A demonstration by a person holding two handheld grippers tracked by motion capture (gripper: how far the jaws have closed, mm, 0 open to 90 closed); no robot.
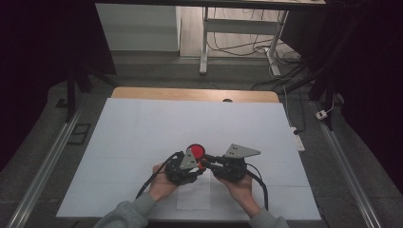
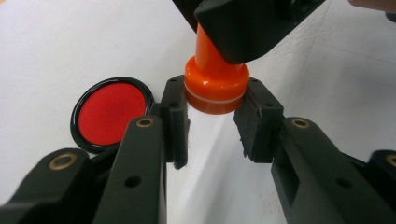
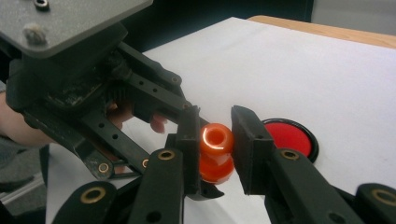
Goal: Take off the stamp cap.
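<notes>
**A:** From the high view the orange stamp (image 1: 202, 163) was barely a speck, tucked between the left gripper (image 1: 198, 167) and the right gripper (image 1: 209, 159), with the grey plates covering most of it.

**B:** Closer in, the left gripper view gave us the wide round base (image 2: 216, 88), clenched between that gripper's pads (image 2: 174, 116). The narrow neck ran up and vanished under the other gripper's black jaw, so the top end was hidden there.

**A:** And the right gripper view had the knob end (image 3: 216, 139) squeezed between its own pads (image 3: 250, 140). Both pairs of jaws were clamped on the same stamp, one at each end.

**B:** Its long axis ran from one gripper to the other, held up off the white sheet (image 1: 142, 128), just near the red ink pad (image 1: 196, 151).

**A:** The pad's rim (image 3: 314, 140) was partly cut off behind a jaw in the right gripper view.

**B:** Any writing? None that I could read on stamp or pad; the stamp's printing face was turned out of sight.
</notes>
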